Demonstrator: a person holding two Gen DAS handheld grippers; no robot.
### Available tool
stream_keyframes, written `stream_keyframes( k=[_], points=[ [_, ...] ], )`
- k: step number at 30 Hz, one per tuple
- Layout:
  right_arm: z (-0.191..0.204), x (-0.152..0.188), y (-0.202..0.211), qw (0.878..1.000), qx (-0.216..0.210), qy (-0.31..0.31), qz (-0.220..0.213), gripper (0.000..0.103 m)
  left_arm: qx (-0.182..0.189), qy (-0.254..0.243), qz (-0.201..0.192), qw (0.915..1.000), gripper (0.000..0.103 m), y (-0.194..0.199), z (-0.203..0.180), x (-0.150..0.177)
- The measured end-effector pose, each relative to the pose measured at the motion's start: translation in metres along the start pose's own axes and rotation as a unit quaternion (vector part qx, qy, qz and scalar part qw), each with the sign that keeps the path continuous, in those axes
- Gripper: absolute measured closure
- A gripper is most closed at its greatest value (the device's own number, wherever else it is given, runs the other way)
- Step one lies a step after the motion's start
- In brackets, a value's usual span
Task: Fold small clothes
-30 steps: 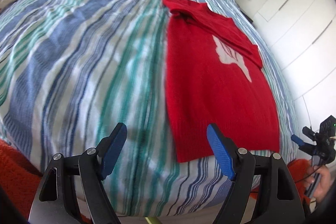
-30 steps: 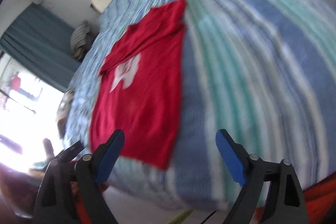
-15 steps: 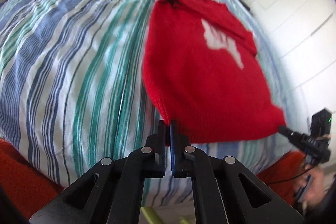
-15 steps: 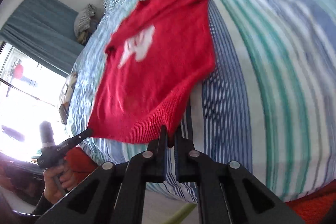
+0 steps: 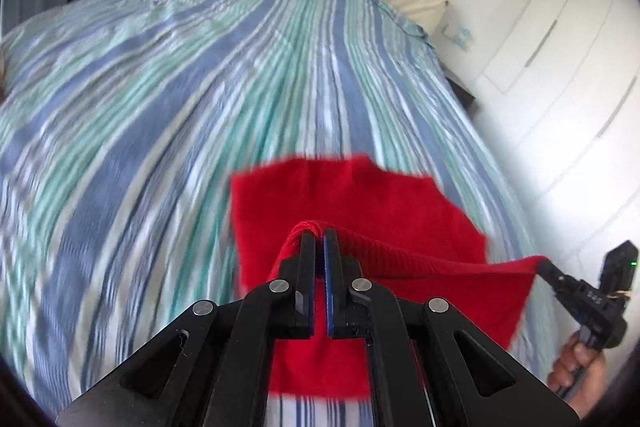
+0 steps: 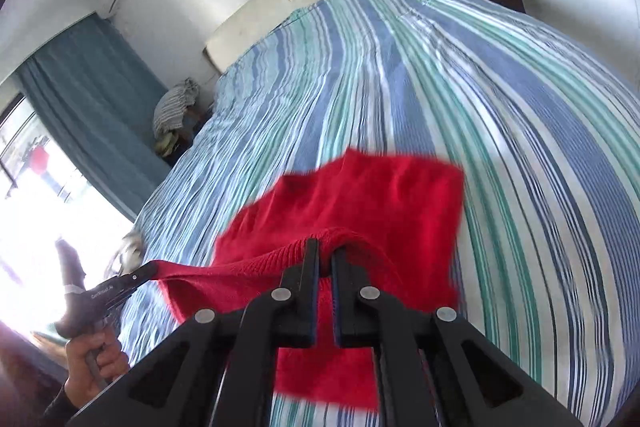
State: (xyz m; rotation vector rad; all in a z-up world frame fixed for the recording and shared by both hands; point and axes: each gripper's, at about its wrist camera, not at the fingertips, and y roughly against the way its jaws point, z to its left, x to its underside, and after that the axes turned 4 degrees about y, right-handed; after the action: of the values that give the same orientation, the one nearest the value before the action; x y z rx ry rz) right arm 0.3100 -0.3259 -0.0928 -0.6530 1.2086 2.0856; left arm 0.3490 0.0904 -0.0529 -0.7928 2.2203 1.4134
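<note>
Red ribbed knit, the sweater (image 5: pixel 352 203) hangs lifted above the striped bedspread (image 5: pixel 160 107), its hem stretched between the left gripper (image 5: pixel 319 233) and right gripper (image 6: pixel 326 247), each pinched tight on one corner.

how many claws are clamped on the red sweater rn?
2. Left claw pinches the red sweater at one hem corner; right claw pinches the other, hem stretched between them above the bed.

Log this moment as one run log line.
step: fold hem forward | left gripper: shut on red sweater | right gripper: shut on red sweater | surface: striped bedspread
</note>
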Motion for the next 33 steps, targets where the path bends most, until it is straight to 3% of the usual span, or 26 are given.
stream_keyframes(
  k=[2,3,4,5,6,8,11,13,15,17,20,22,24,30,33],
  points=[
    [-0.013,-0.029,-0.038,1.000,-0.008,-0.024,-0.009,0.097,-0.037,-0.008,0.028,0.9989,0.093,-0.048,-0.004,-0.030],
    [-0.019,-0.038,-0.054,1.000,0.009,-0.029,-0.001,0.089,-0.068,-0.006,0.044,0.9967,0.090,-0.069,-0.002,-0.040],
    [-0.023,-0.043,-0.066,0.999,0.039,-0.034,0.005,0.073,-0.097,0.000,0.056,0.9938,0.086,-0.081,0.003,-0.046],
    [-0.028,-0.044,-0.073,0.997,0.059,-0.040,0.009,0.069,-0.108,0.011,0.059,0.9923,0.074,-0.087,0.011,-0.050],
    [-0.031,-0.043,-0.073,0.997,0.058,-0.041,0.009,0.069,-0.103,0.020,0.054,0.9930,0.058,-0.084,0.021,-0.046],
    [-0.029,-0.029,-0.066,0.998,0.053,-0.020,0.008,0.069,-0.092,0.017,0.027,0.9953,0.044,-0.066,0.036,-0.029],
    [-0.009,0.004,-0.053,0.996,0.058,0.062,0.025,0.069,-0.088,-0.034,0.012,0.9954,0.039,-0.037,0.037,0.015],
    [0.007,0.033,-0.050,0.990,0.042,0.121,0.058,0.068,-0.076,-0.074,0.027,0.9940,0.031,-0.028,0.028,0.051],
    [0.010,0.066,-0.055,0.979,0.047,0.159,0.122,0.068,-0.102,-0.109,0.060,0.9870,0.029,-0.034,0.025,0.080],
    [-0.004,0.095,-0.052,0.969,0.092,0.153,0.171,0.068,-0.130,-0.094,0.086,0.9833,0.032,-0.026,0.042,0.109],
    [-0.007,0.119,-0.002,0.976,0.110,0.131,0.134,0.065,-0.117,-0.055,0.086,0.9879,0.031,0.014,0.059,0.141],
    [0.004,0.136,0.024,0.978,0.108,0.135,0.114,0.045,-0.120,-0.070,0.071,0.9877,0.023,0.037,0.050,0.159],
    [0.012,0.157,0.042,0.981,0.107,0.127,0.099,0.038,-0.124,-0.089,0.060,0.9864,0.018,0.056,0.035,0.179],
    [0.009,0.204,0.052,0.985,0.139,0.054,0.086,0.037,-0.124,-0.084,0.067,0.9865,0.017,0.065,0.020,0.221],
    [0.007,0.211,0.049,0.984,0.152,0.057,0.075,0.035,-0.133,-0.088,0.078,0.9841,0.017,0.056,0.019,0.232]
  ],
)
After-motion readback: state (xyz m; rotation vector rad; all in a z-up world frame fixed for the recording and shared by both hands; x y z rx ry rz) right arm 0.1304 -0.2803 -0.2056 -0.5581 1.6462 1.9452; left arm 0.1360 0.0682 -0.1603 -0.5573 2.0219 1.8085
